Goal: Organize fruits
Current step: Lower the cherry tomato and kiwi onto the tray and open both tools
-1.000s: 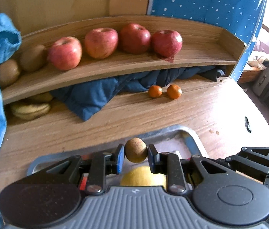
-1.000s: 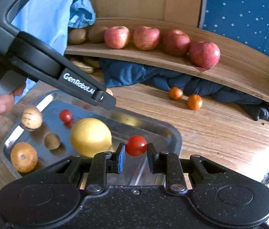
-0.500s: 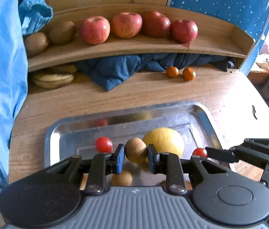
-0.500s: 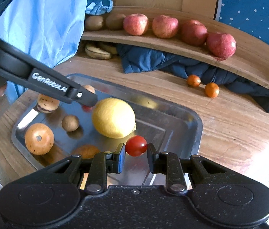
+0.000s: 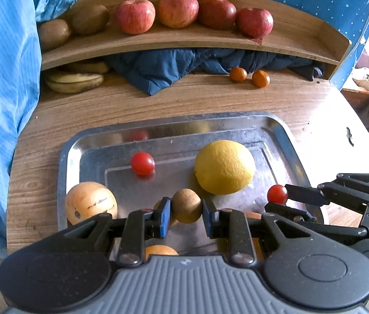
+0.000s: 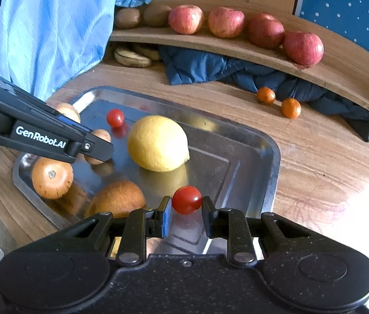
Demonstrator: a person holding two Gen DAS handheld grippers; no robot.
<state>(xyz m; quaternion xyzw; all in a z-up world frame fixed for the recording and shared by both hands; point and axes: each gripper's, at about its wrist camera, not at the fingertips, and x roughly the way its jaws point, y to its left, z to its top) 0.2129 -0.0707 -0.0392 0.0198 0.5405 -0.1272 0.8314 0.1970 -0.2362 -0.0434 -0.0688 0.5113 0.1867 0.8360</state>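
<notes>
My left gripper (image 5: 186,209) is shut on a small brown round fruit (image 5: 186,205), held above the near part of a metal tray (image 5: 176,123). Over the tray's near right corner, my right gripper (image 6: 186,208) is shut on a cherry tomato (image 6: 186,200). On the tray lie a lemon (image 5: 223,167), a second cherry tomato (image 5: 142,163), a tan round fruit (image 5: 90,204) and an orange-brown fruit (image 6: 117,198). The right gripper and its tomato (image 5: 277,194) also show at the right of the left wrist view.
A curved wooden shelf (image 5: 184,39) at the back carries several red apples (image 5: 179,10) and two kiwis (image 5: 90,19). Beneath it lie bananas (image 5: 74,81), a dark blue cloth (image 5: 158,70) and two small oranges (image 5: 238,74). A person's light blue garment (image 5: 1,78) fills the left.
Both grippers have drawn back from the shelf side to the near part of the tray, each keeping its fruit. More of the tray now shows in front of them.
</notes>
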